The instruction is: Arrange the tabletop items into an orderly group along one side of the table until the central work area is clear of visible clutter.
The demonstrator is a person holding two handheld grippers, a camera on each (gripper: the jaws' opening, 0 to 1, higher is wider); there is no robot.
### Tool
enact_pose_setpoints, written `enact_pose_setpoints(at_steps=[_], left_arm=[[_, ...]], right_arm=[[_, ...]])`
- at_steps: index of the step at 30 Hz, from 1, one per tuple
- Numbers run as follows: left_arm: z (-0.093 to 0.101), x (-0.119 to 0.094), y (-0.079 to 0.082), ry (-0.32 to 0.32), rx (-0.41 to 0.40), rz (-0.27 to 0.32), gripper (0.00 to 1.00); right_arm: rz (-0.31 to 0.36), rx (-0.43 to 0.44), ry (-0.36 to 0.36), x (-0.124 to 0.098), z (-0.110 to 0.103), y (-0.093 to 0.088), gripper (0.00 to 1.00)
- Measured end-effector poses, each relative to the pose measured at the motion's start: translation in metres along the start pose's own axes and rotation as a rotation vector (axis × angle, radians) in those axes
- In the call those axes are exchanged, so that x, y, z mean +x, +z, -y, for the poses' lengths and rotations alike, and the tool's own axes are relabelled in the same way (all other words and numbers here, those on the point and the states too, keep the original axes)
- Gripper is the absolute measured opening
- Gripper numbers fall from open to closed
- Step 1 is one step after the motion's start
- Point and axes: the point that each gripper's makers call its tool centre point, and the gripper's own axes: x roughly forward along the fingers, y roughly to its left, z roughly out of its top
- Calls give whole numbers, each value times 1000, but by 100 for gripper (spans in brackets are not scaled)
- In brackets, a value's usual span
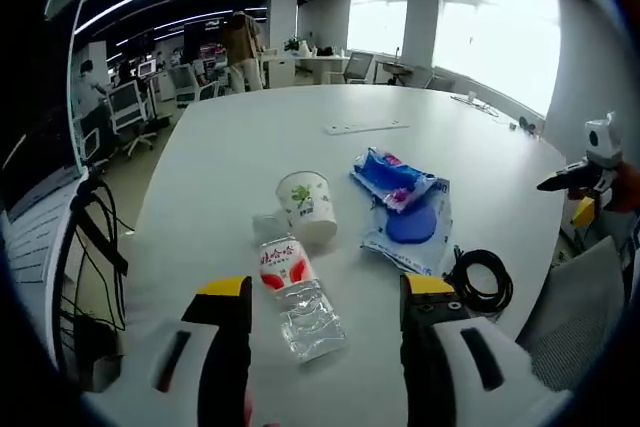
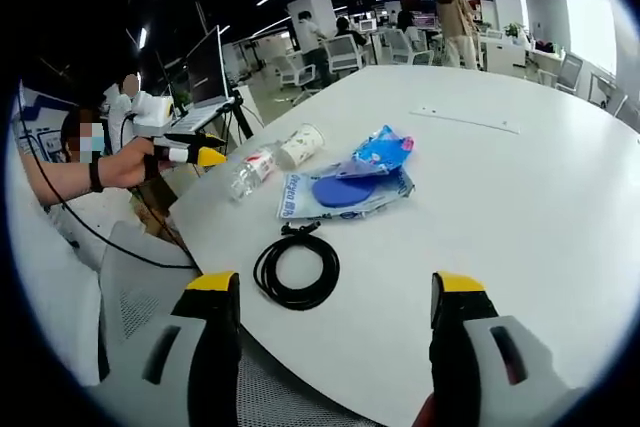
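Left gripper (image 1: 325,322) stands wide and holds nothing, with a crushed clear plastic bottle (image 1: 296,297) lying on the tabletop (image 1: 230,157) between its jaws, red label toward the far end. Just beyond the bottle a white paper cup (image 1: 308,207) lies on its side, apparently touching the bottle's neck. Farther ahead and to the right sit a blue crumpled wrapper (image 1: 392,177) and a flat clear packet with a blue disc (image 1: 412,222), and a coiled black cable (image 1: 482,282) lies just right of the right jaw.

Right gripper (image 2: 335,322) is also wide and empty, hovering at the tabletop's edge; the black cable (image 2: 297,269) is just ahead between its jaws, the packet (image 2: 340,194) and wrapper (image 2: 382,150) beyond it, the bottle (image 2: 250,171) and cup (image 2: 301,145) farther left, near the other gripper (image 2: 195,155).

By my reading the sorting is at its start: everything looks scattered. The next move likely calls for closing on the bottle, which may slip or crackle, being thin and dented.
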Motion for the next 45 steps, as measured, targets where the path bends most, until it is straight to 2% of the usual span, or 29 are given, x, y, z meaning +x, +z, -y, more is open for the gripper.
enact_pose_setpoints(at_steps=[7,15,22,32,39,45], left_arm=[[-12,16,-7,23,6,-45,60],[-20,22,-7,42,-4,-77,57],[-29,32,-10,59,-2,-137,55],[-32,52,-10,56,-30,-199,53],[-33,66,-18,52,-35,-273,53],[-35,72,-23,50,-44,-313,52]], right_arm=[[-2,5,-9,-2,2,-1,77],[-2,14,-10,0,3,-2,77],[-5,14,-7,2,3,-4,77],[-3,24,-16,0,7,-4,77],[-2,35,-18,1,8,-5,77],[0,45,-17,2,9,-6,77]])
